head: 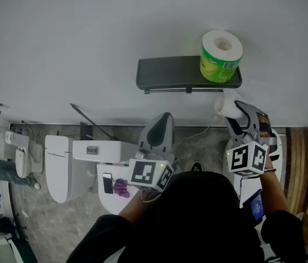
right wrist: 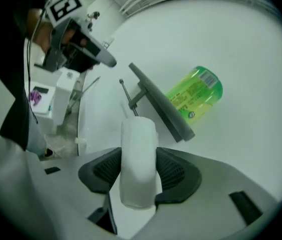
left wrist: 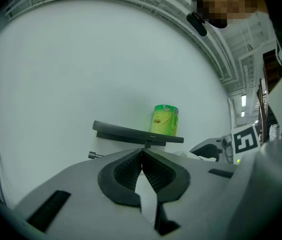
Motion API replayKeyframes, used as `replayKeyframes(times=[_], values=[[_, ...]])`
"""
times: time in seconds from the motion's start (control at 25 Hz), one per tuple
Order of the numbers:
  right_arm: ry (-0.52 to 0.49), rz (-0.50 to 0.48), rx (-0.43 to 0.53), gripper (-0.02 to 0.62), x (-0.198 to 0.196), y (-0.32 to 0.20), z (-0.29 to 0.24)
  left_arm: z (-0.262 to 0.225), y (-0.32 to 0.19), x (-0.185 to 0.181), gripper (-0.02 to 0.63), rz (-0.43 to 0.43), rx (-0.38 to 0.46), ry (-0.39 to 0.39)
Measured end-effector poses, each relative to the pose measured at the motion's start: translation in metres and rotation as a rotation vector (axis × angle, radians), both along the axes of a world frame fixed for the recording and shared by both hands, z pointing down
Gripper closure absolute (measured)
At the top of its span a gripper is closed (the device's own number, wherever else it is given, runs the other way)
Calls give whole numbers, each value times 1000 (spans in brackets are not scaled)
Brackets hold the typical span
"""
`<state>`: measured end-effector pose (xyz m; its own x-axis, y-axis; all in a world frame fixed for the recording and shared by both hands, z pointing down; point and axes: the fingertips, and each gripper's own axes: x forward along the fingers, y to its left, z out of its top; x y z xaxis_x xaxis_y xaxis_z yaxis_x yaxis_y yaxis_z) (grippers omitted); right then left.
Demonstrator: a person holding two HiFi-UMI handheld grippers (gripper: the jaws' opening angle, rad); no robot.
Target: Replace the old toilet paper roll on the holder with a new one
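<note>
A dark wall holder (head: 170, 73) with a shelf top carries a new roll in green wrapping (head: 220, 56) at its right end. My right gripper (head: 234, 113) is just below that end, shut on a small white old roll (head: 226, 106). In the right gripper view the white roll (right wrist: 138, 159) is squeezed between the pads, with the holder (right wrist: 158, 106), its thin bar (right wrist: 127, 96) and the green roll (right wrist: 196, 98) beyond. My left gripper (head: 163, 126) hangs below the middle of the holder. Its jaws touch with nothing between them (left wrist: 142, 159), facing the holder (left wrist: 125, 132) and the green roll (left wrist: 165, 120).
A white toilet (head: 60, 163) stands low at the left. Next to it a white surface (head: 107, 199) bears a phone and a purple object. Wooden slats (head: 301, 163) run along the right edge. The wall behind the holder is plain.
</note>
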<state>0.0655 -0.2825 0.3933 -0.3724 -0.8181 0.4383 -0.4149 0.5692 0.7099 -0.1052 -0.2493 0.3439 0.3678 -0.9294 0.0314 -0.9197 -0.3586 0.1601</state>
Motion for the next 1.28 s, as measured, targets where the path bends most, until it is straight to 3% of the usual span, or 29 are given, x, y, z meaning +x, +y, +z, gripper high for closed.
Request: replayKeyframes(times=[0.28,0.44,0.64,0.72,0.92,1.28], values=[[-385,-253,-92,373,-98,29,-65,2,14,-30,583,-73,-12,-2],[-707,-429,-136,374,-149,37,-122,0,25,-45,583,-111,-14,-4],[-958,-486,-59,373,-180,8,-191,-2,30,-60,583,-141,-4,-21],[-1026,-434,-23,374,-183,-15,-207,-5,32,-62,583,-145,2,-34],[-1017,-206,-81,374,-189,-68,-186,-8,34,-66,583,-155,8,-26],[-965,-65,-129,373,-188,-90,-164,-5,24,-63,583,-136,8,-26]])
